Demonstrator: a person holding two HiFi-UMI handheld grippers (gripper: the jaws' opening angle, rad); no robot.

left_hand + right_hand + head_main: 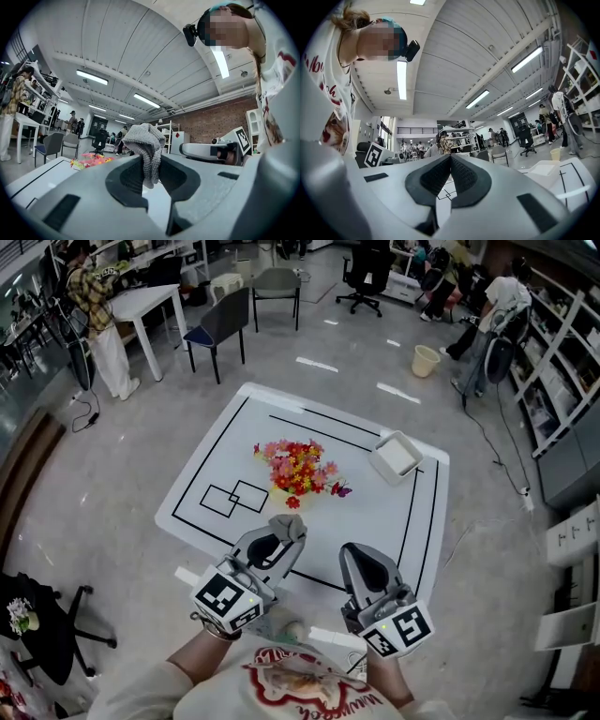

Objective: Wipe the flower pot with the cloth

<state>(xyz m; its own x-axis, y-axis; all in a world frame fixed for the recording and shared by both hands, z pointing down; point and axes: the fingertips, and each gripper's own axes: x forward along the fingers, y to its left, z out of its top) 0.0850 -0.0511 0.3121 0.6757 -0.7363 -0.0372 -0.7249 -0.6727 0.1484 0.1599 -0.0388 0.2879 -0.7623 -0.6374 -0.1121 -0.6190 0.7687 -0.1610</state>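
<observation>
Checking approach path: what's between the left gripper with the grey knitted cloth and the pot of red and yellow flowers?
Head view shows only bare white black-lined mat between the left gripper, shut on the grey knitted cloth, and the flower pot.

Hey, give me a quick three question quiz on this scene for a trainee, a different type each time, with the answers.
1. True or false: the left gripper is shut on the grey cloth.
2. The flower pot stands: A) inside the white tray; B) apart from it, on the white surface; C) on a chair.
3. Fill in: the jaws of the right gripper are ___, with nothing between them.
Key: 1 true; 2 B; 3 shut.
</observation>
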